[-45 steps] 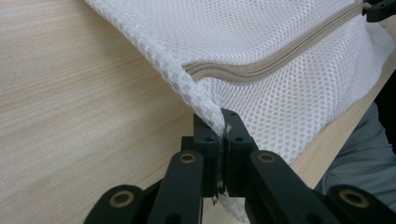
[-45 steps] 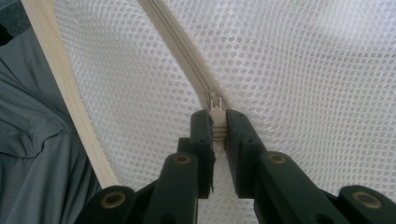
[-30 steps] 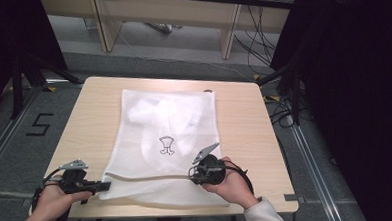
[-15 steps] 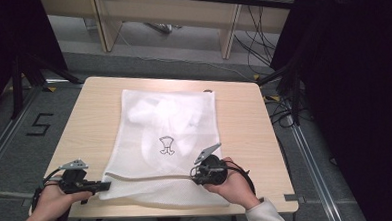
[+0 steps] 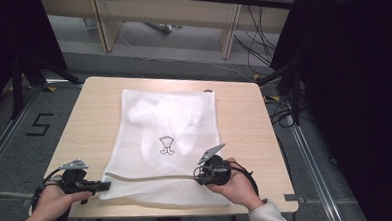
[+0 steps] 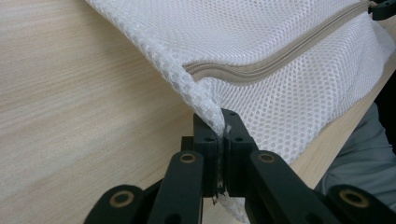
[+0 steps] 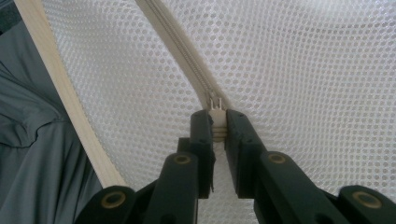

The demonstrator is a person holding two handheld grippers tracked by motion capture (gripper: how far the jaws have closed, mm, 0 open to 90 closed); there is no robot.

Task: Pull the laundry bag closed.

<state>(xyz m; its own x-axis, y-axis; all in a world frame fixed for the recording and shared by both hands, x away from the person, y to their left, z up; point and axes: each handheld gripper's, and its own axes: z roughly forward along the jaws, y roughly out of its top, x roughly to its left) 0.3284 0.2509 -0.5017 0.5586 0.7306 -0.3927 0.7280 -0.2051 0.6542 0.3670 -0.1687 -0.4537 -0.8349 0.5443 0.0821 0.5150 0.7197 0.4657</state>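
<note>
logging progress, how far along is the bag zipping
Done: clothes sit inside the mesh laundry bag, and the left gripper pinches its corner. In hand: the right gripper clamps the zipper pull. The zipper beyond it looks closed; how much is left, I can't tell.

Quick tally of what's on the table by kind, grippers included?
White mesh laundry bag: 1
Zipper pull: 1
Grippers: 2, left gripper shut on the bag's corner, right gripper shut on the zipper pull
Total: 4

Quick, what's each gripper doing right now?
Left gripper: closed on the mesh laundry bag corner.
Right gripper: closed on the zipper pull.
</note>
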